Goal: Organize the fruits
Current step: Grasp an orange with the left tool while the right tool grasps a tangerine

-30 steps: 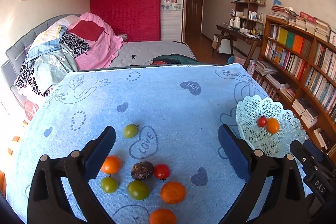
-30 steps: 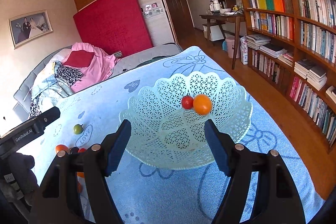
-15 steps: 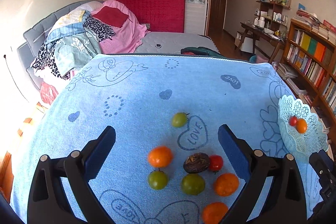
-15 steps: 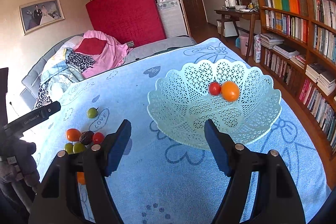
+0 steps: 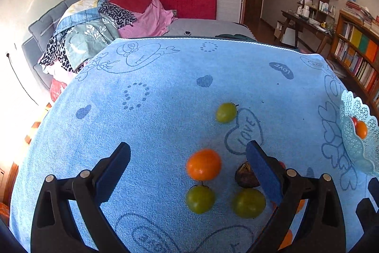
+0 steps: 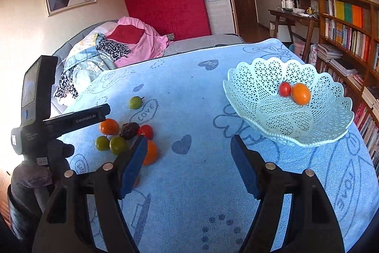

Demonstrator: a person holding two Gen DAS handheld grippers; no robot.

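Several small fruits lie in a cluster on the blue towel (image 5: 165,110): an orange one (image 5: 203,167), two green ones (image 5: 200,199) (image 5: 248,202), a dark brown one (image 5: 245,176), and a lone green one (image 5: 226,112) farther off. My left gripper (image 5: 188,164) hangs open above the cluster, the orange fruit between its fingers but untouched. The right gripper (image 6: 187,158) is open and empty over bare towel, right of the cluster (image 6: 123,134). A pale lattice basket (image 6: 308,134) at right holds a red fruit (image 6: 284,89) and an orange fruit (image 6: 300,93).
The towel covers a table; its far edge meets a bed with piled clothes (image 6: 106,51). A bookshelf (image 6: 350,27) stands at the right, beyond the basket. The left hand-held device (image 6: 35,115) shows at the right wrist view's left edge, held by a gloved hand.
The left gripper swung left and dropped toward the fruit cluster, which now looms larger. The right gripper shifted left away from the basket, bringing the cluster into its view.
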